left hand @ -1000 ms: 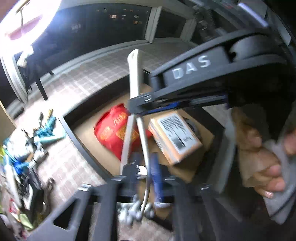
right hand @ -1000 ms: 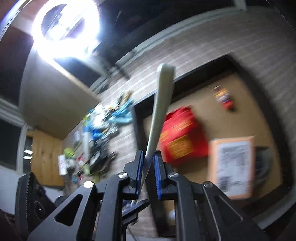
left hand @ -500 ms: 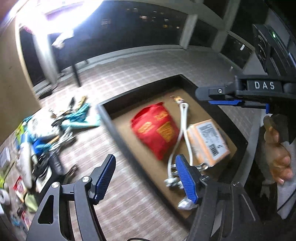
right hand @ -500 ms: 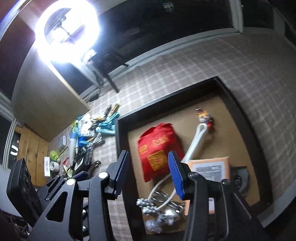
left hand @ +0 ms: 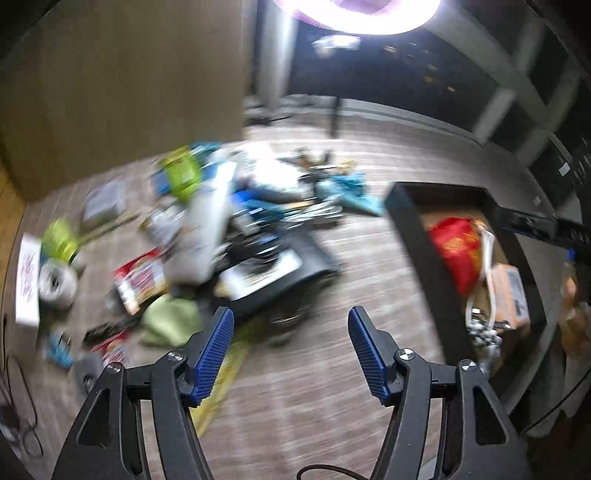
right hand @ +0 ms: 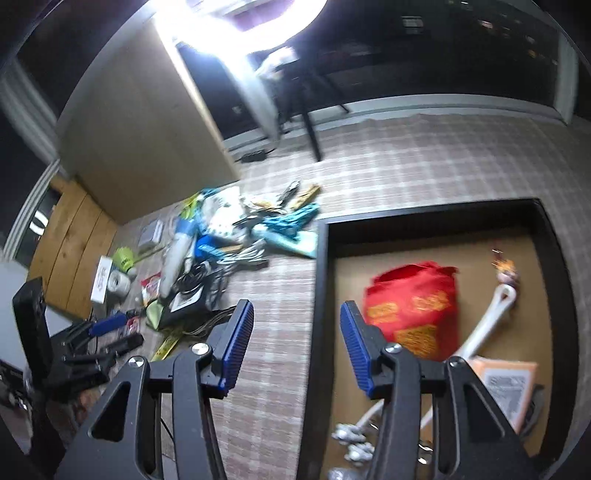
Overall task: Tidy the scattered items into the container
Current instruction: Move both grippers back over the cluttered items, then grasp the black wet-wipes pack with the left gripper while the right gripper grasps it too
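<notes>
A black-walled container with a brown floor lies on the checked carpet. It holds a red bag, a white long-handled tool, an orange box and a small figure. It also shows at the right of the left wrist view. A blurred pile of scattered items lies left of it, also in the right wrist view. My left gripper is open and empty above the carpet near the pile. My right gripper is open and empty over the container's left wall.
A bright ring light and a dark stand leg stand at the back. A beige wall panel rises behind the pile. A yellow tape strip lies on the carpet. The other gripper's body sits at the right wrist view's left.
Both grippers let go of the white long-handled tool, which now lies in the container. Both have opened and swung left, the left one towards the pile.
</notes>
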Action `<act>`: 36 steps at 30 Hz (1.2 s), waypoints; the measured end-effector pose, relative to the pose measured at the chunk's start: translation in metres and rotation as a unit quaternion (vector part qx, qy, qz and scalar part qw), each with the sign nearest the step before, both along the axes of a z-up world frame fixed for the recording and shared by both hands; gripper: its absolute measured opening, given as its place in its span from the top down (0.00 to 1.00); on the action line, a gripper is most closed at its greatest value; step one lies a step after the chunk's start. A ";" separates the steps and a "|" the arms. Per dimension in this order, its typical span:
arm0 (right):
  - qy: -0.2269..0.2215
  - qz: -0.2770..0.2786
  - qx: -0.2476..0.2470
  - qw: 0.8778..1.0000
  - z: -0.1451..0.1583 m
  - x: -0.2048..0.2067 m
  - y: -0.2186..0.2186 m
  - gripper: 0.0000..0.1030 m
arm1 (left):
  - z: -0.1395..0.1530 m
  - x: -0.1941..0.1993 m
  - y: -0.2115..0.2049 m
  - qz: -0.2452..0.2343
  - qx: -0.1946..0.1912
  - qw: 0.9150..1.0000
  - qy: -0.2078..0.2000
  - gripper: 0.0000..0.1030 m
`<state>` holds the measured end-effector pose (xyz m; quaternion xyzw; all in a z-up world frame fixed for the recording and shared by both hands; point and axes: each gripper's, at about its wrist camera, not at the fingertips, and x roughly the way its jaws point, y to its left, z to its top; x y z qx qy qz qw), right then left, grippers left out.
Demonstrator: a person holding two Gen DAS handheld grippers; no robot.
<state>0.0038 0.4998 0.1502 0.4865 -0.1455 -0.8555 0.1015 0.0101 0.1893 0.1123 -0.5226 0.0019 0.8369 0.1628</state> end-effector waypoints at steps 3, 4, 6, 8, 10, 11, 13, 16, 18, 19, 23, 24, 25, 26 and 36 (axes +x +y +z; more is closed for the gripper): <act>0.002 0.033 -0.003 0.999 -0.008 -0.009 -0.022 0.53 | -0.013 -0.003 -0.032 0.042 0.021 0.999 -0.019 0.45; 0.000 0.043 -0.005 0.999 -0.011 -0.012 -0.030 0.53 | -0.020 -0.005 -0.041 0.055 0.031 0.998 -0.029 0.47; -0.009 0.058 -0.012 0.998 -0.018 -0.020 -0.043 0.53 | -0.032 -0.008 -0.052 0.072 0.049 0.995 -0.049 0.50; -0.023 0.072 -0.019 0.997 -0.027 -0.029 -0.057 0.53 | -0.046 -0.012 -0.059 0.087 0.068 0.991 -0.071 0.51; -0.034 0.085 -0.017 0.996 -0.037 -0.039 -0.071 0.53 | -0.059 -0.018 -0.060 0.097 0.082 0.988 -0.089 0.51; -0.039 0.091 -0.014 0.995 -0.041 -0.043 -0.077 0.53 | -0.064 -0.021 -0.060 0.101 0.088 0.986 -0.095 0.51; -0.051 0.102 -0.008 0.994 -0.050 -0.052 -0.089 0.53 | -0.071 -0.026 -0.059 0.108 0.097 0.984 -0.101 0.51; -0.071 0.116 -0.010 0.991 -0.064 -0.065 -0.103 0.53 | -0.078 -0.035 -0.056 0.114 0.098 0.983 -0.105 0.51; -0.083 0.120 -0.010 0.989 -0.074 -0.073 -0.109 0.53 | -0.080 -0.043 -0.056 0.120 0.093 0.983 -0.104 0.51; -0.090 0.123 -0.011 0.988 -0.079 -0.078 -0.112 0.53 | -0.082 -0.047 -0.056 0.124 0.092 0.982 -0.108 0.51; -0.118 0.125 -0.024 0.985 -0.098 -0.094 -0.121 0.53 | -0.089 -0.061 -0.059 0.130 0.099 0.979 -0.122 0.51; -0.125 0.125 -0.032 0.984 -0.102 -0.098 -0.122 0.53 | -0.091 -0.065 -0.059 0.131 0.100 0.978 -0.125 0.51; -0.131 0.125 -0.039 0.983 -0.105 -0.101 -0.124 0.53 | -0.092 -0.068 -0.060 0.131 0.103 0.978 -0.129 0.51; -0.135 0.125 -0.043 0.982 -0.108 -0.103 -0.125 0.53 | -0.094 -0.071 -0.060 0.131 0.105 0.977 -0.134 0.51; -0.161 0.141 -0.071 0.974 -0.120 -0.111 -0.143 0.60 | -0.097 -0.080 -0.053 0.106 0.140 0.971 -0.162 0.52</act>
